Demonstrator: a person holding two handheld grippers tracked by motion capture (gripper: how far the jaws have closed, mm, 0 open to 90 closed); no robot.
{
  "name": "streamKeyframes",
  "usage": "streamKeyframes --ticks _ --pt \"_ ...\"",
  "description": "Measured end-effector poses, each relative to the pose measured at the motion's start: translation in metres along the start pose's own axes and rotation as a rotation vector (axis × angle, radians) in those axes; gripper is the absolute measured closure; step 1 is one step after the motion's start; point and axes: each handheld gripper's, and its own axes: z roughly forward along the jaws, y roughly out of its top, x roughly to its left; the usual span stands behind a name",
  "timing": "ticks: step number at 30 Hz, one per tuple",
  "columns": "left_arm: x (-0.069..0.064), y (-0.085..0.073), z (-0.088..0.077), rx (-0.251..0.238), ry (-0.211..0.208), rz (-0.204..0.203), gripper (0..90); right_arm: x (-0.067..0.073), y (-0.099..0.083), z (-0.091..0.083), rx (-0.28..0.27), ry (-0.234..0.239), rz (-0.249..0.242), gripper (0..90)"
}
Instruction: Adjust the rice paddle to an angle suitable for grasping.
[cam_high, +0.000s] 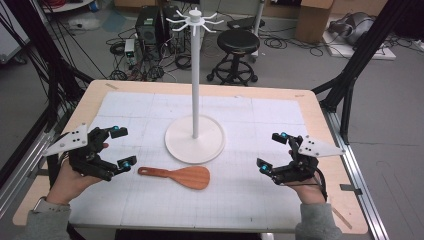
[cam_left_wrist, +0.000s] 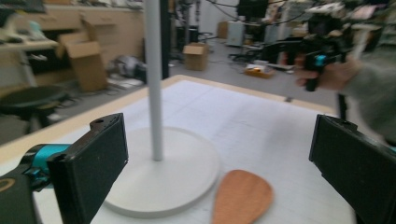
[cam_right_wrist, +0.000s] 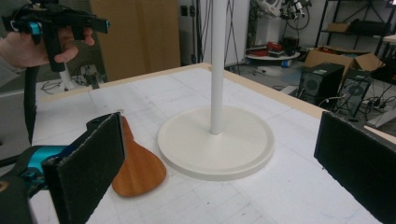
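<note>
I see the bench (cam_high: 280, 105) carrying a white rack stand (cam_high: 195, 142) midway between my two tools, its hooks high on the pole. The wooden spatula (cam_high: 176, 176) lies flat just inward of the left hand-held gripper (cam_high: 121, 148), handle end nearest it, blade towards the right hand-held gripper (cam_high: 273, 150). Both have their jaws spread wide with nothing between them, and both hover apart from the spatula. I judge the pick-up comes next: I should bring the left one low and level, straddle the narrow handle squarely, and close gently so the thin wood does not skid across the mat.
</note>
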Motion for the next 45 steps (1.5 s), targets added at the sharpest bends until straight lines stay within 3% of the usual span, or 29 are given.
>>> streamKeyframes --ticks 6,8,9,14,15,16,17,18,19,22,27,36,37,38,41,42,43,45 --pt "0.001 -0.002 0.001 -0.003 0.022 0.006 5.0 0.000 -0.002 0.003 0.020 0.009 -0.009 1.0" --pt "0.001 -0.001 0.001 -0.028 -0.009 -0.050 5.0 0.000 -0.003 0.003 0.019 0.007 0.002 1.0" --pt "0.001 0.000 0.001 -0.037 -0.010 -0.054 5.0 -0.001 -0.003 0.003 0.020 0.005 0.005 1.0" --pt "0.000 -0.001 0.001 -0.012 0.011 0.002 5.0 -0.002 -0.004 0.003 0.020 0.003 0.014 1.0" --pt "-0.001 -0.004 0.002 0.005 0.032 0.032 8.2 -0.002 -0.005 0.003 0.024 0.003 0.017 1.0" --pt "-0.002 -0.004 0.002 0.021 0.023 0.026 17.8 -0.002 -0.005 0.003 0.026 0.007 0.022 1.0" --pt "-0.003 -0.005 0.003 0.037 0.028 0.021 33.7 -0.003 -0.005 0.003 0.028 0.007 0.024 1.0" --pt "-0.003 -0.005 0.003 0.037 0.028 0.021 41.9 -0.003 -0.005 0.003 0.028 0.007 0.024 1.0" --pt "-0.005 -0.006 0.007 0.065 0.033 0.017 47.9 -0.003 -0.006 0.003 0.030 0.008 0.026 1.0" --pt "-0.009 -0.010 0.010 0.109 0.053 0.068 66.2 -0.004 -0.006 0.003 0.027 0.006 0.032 1.0" --pt "-0.011 -0.014 0.013 0.128 0.026 0.091 88.2 -0.005 -0.007 0.002 0.025 0.002 0.045 1.0" --pt "-0.006 -0.030 0.022 0.178 -0.001 0.058 89.7 -0.005 -0.008 0.004 0.038 0.007 0.041 1.0" --pt "-0.003 -0.035 0.025 0.161 -0.025 0.004 89.6 -0.005 -0.008 0.004 0.038 0.007 0.040 1.0" --pt "-0.001 -0.038 0.027 0.163 -0.029 -0.015 89.7 -0.005 -0.008 0.004 0.041 0.008 0.043 1.0" --pt "-0.001 -0.044 0.035 0.239 -0.010 -0.001 89.7 -0.006 -0.009 0.004 0.044 0.007 0.045 1.0" --pt "-0.001 -0.044 0.035 0.239 -0.010 -0.001 89.6 -0.006 -0.009 0.004 0.044 0.007 0.046 1.0" --pt "-0.001 -0.050 0.040 0.288 0.003 0.002 89.7 -0.006 -0.010 0.004 0.046 0.008 0.048 1.0" --pt "-0.001 -0.054 0.042 0.290 0.000 -0.007 89.6 -0.006 -0.010 0.005 0.050 0.009 0.048 1.0"
